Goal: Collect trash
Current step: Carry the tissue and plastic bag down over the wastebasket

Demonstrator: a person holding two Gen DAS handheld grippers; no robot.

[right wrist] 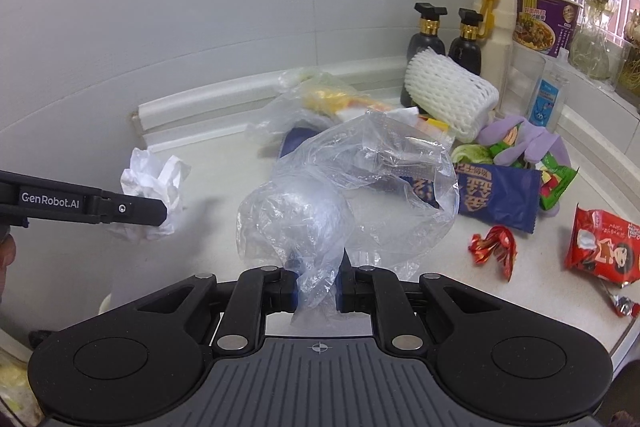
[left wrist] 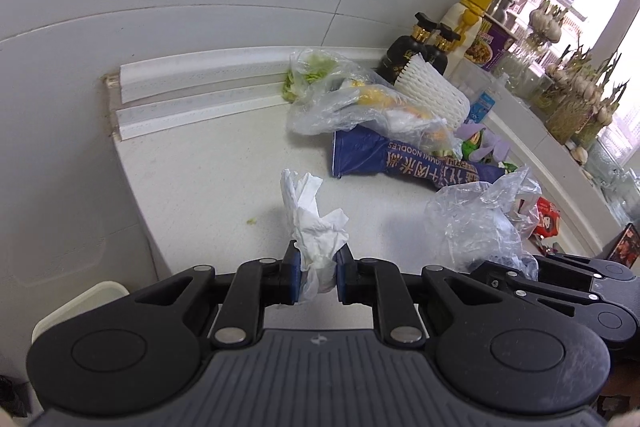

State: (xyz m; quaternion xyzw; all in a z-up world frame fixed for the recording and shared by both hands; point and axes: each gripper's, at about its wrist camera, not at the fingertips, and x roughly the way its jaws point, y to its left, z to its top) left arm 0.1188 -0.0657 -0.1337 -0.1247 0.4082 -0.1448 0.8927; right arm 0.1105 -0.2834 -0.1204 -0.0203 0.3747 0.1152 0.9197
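Your left tongs (left wrist: 316, 269) are pinched nearly closed on a crumpled white tissue (left wrist: 314, 223), its wad rising at lower centre of the frame. Your right tongs (right wrist: 318, 277) are clamped just as tight on a wrinkled clear plastic bag (right wrist: 344, 187), ballooning mid-frame. Beyond, on the counter (left wrist: 224, 163), lie a blue noodle packet (left wrist: 384, 157) and red wrappers (right wrist: 600, 247).

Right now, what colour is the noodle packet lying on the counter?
Dark blue noodle packet with gold lettering, clearest in the left wrist view.

black tongs (left wrist: 316, 267) with blue pads, silver rivets, "genrobot.ai" lettering.
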